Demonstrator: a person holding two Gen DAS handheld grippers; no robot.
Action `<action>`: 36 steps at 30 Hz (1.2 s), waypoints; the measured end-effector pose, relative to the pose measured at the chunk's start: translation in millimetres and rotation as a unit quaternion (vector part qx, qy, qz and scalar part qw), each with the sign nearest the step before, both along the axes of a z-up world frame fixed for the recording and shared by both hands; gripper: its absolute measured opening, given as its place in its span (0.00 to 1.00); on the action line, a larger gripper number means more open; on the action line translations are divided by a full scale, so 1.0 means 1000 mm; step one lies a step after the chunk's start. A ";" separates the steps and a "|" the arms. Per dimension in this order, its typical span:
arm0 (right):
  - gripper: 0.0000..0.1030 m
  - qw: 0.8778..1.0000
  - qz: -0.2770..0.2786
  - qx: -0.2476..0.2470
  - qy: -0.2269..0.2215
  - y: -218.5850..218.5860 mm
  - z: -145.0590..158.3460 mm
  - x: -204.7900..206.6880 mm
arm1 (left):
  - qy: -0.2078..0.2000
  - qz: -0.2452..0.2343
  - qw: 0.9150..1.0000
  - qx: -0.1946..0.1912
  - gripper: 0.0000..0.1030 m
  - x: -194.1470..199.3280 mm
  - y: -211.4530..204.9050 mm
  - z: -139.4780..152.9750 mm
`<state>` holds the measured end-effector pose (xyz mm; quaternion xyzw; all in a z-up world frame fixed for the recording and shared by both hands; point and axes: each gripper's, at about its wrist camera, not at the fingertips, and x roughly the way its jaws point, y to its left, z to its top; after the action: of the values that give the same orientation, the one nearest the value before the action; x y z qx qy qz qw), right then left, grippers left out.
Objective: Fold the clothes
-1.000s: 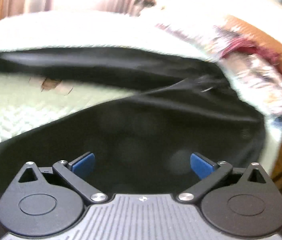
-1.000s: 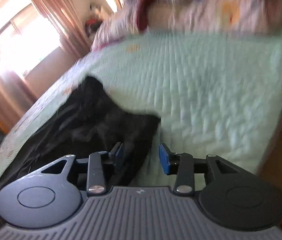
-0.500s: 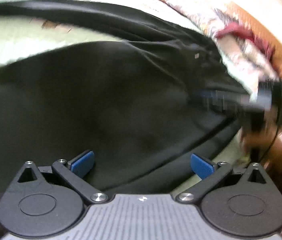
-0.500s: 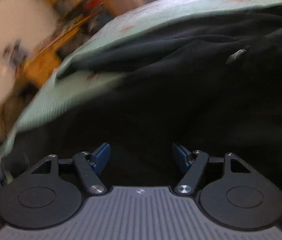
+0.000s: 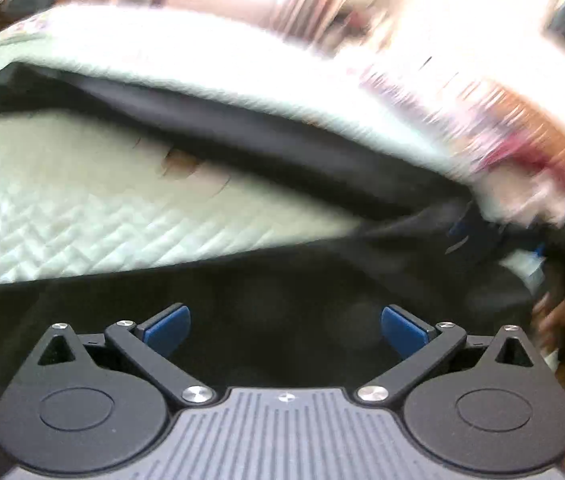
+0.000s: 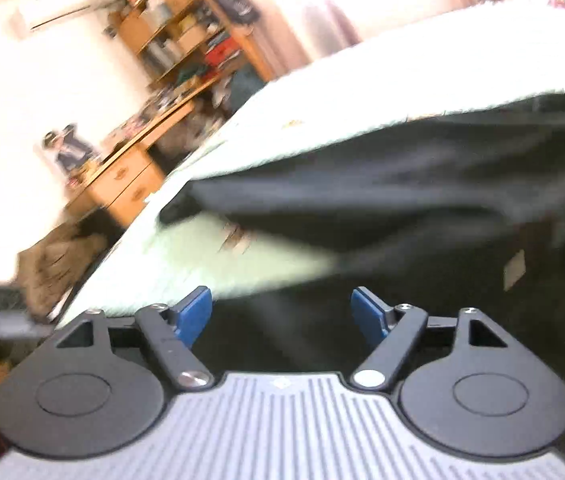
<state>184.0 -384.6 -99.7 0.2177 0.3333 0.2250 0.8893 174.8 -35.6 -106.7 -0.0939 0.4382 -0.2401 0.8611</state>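
Close in, my left gripper [image 5: 285, 330] stands wide, blue pads well apart with nothing pinched between them; the black garment [image 5: 282, 280] lies spread directly beneath and ahead of it. My right gripper [image 6: 281, 314] has just been opening its jaws and now stands wide too, empty, with only dark cloth showing below the gap. Whether either set of tips touches the fabric I cannot tell.

I judge this the stage between folds: neither tool holds anything, and both are placed over the garment as if choosing new holds. The next move calls for picking an edge or corner on each side, pinching only the layers meant to travel, and carrying them across together so the fold lands straight (black on black makes the layers hard to read).

Past the left tips, the cloth splits into two long dark bands that run up and leftward, with a wedge of the pale green quilted bedspread [image 5: 82, 208] showing between them. At the right edge of that view the other tool and a hand [image 5: 562, 320] sit blurred beside the garment's wider end. From the right view a small pale tag [image 6: 514, 268] shows on the cloth just beyond the tips, with the bedspread further out, then a wooden desk [image 6: 126, 184] and shelves [image 6: 186, 32] against the wall
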 end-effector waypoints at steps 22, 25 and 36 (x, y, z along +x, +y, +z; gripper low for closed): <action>0.90 0.973 0.102 0.085 0.190 0.056 -0.053 -0.006 | 0.058 -0.015 0.998 -0.023 0.99 -0.042 0.012 -0.010; 0.90 0.969 0.167 0.037 0.178 0.070 -0.051 -0.053 | 0.089 -0.073 0.992 -0.044 0.99 -0.085 0.020 -0.009; 0.90 0.980 0.131 0.097 0.112 0.080 0.007 0.010 | 0.016 0.054 0.993 -0.105 0.99 -0.018 0.062 0.026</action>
<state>194.1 -304.9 -92.4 0.2809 0.4332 0.3448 0.7839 156.5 26.7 -80.4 -0.2110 0.4187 -0.2358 0.8512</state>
